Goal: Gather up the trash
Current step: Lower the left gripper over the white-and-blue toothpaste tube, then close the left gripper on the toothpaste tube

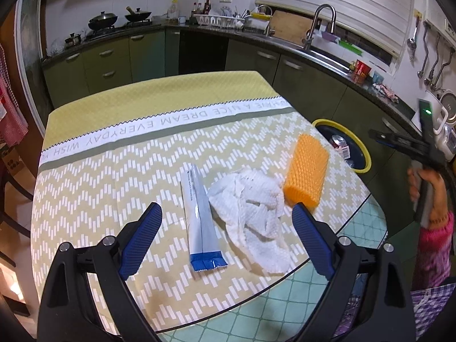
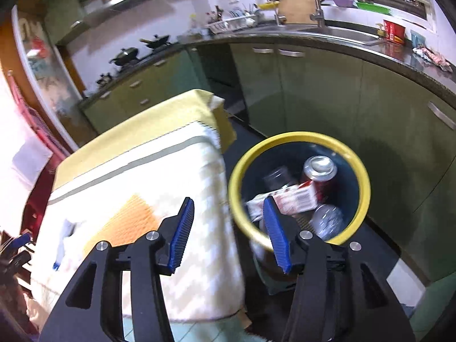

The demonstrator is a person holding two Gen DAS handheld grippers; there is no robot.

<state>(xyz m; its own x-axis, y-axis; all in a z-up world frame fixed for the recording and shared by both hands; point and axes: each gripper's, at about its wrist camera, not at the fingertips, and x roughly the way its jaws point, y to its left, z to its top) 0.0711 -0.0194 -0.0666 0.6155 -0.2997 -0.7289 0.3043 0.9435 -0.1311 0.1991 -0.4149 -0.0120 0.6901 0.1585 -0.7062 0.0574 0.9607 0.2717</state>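
While three pieces of rubbish lie on the table, the collecting looks partly done: the left gripper [image 1: 226,219] hangs just above the near edge with its blue pads spread wide and nothing between them. Between those pads, a little farther on, lie a white and blue tube sachet [image 1: 198,216] and, touching its right side, a crumpled paper towel [image 1: 253,213]. Farther right, an orange foam net sleeve [image 1: 306,171] lies against the towel. Print runs along the sachet but is too small to read.

The right gripper [image 2: 228,228] is off the right edge of the table, pads partly apart and empty, over the yellow-rimmed bin [image 2: 285,139] on the floor. Inside the bin lie cans [image 2: 319,168] and a red and white carton [image 2: 293,196]; its label is blurred.

My judgement: the next move calls for the left gripper to descend, straddle the sachet or towel, and close.

Farther across the tablecloth [image 1: 114,165] a white band reads, upside down, "WISH … EVERYDAY DREAM NICE", its ends unclear
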